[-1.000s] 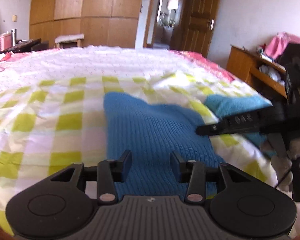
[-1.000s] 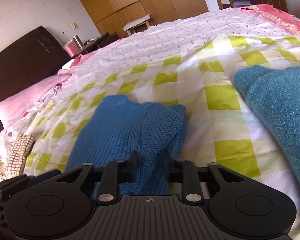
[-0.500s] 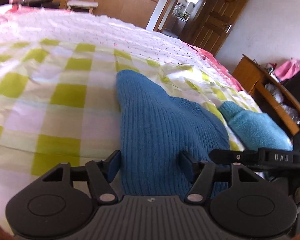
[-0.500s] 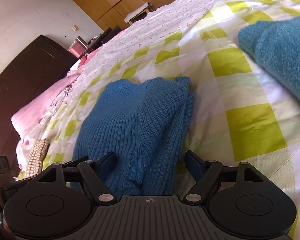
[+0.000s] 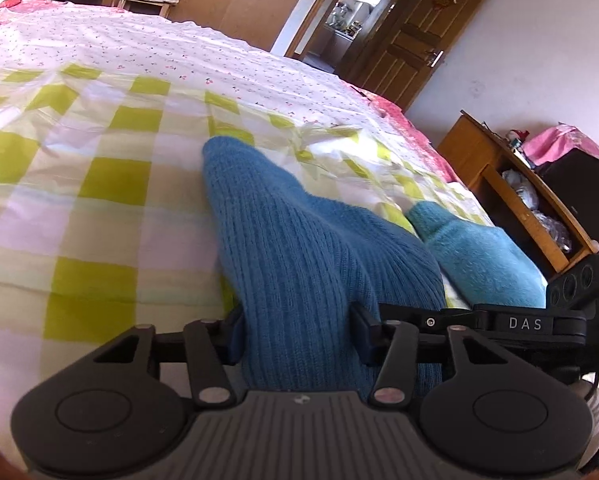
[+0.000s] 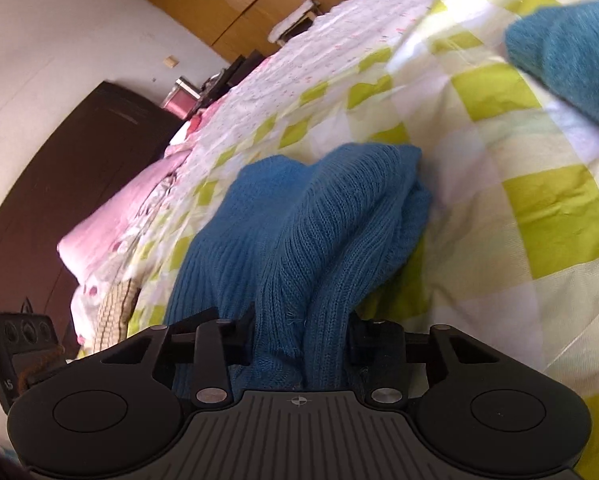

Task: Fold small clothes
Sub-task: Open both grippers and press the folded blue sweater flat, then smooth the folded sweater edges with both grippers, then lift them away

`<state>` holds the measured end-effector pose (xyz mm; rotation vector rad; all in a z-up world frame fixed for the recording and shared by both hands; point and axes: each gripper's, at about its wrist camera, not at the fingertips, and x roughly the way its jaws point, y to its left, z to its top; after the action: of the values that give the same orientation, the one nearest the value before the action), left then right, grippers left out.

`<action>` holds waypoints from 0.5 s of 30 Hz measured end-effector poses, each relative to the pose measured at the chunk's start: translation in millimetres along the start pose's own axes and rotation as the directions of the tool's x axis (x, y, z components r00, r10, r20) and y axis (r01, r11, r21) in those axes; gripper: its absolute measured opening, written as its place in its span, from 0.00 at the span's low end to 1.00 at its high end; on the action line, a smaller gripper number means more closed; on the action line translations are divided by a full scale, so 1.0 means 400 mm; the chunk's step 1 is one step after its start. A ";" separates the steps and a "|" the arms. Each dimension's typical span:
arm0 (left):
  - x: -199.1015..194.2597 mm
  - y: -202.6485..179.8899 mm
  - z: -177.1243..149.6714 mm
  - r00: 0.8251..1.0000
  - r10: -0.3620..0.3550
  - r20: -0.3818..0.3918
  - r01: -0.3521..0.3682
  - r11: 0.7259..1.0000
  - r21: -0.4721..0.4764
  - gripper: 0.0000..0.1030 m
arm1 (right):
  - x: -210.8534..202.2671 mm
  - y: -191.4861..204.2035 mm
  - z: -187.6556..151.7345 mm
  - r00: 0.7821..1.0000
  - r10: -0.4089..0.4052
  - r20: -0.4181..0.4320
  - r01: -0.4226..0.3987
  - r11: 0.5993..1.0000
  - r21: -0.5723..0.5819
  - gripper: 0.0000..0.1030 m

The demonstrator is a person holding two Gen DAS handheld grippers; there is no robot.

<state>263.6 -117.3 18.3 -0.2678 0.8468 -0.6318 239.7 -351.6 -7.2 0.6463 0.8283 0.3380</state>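
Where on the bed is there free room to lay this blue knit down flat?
Free: checked sheet left of the blue knit, and the floral sheet beyond. Crowded: right side, where the teal garment lies close beside it.

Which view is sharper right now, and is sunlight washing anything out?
Left wrist view: sharper, ribs of the blue sweater crisp; sun bleaches the sheet far off; fisheye bows the door. Right wrist view: softer, with blur on the pillow and far checks, glare on the sheet near the teal garment.
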 end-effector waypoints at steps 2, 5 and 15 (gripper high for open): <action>-0.034 -0.024 -0.019 1.000 0.027 -0.004 -0.027 0.999 0.043 0.52 | -0.016 0.031 -0.018 1.000 -0.004 -0.019 0.004 1.000 -0.025 0.36; -0.080 -0.064 -0.061 0.998 0.060 -0.015 -0.058 0.992 0.111 0.52 | -0.039 0.055 -0.057 0.998 -0.034 -0.051 0.031 0.998 -0.046 0.36; -0.093 -0.118 -0.133 0.984 0.175 -0.034 -0.167 0.971 0.170 0.53 | -0.099 0.095 -0.134 0.964 -0.264 0.035 0.266 0.958 -0.105 0.52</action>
<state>185.0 -130.3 28.4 -0.0267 0.8479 -0.5454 172.0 -321.9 13.4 0.4296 0.8586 0.1312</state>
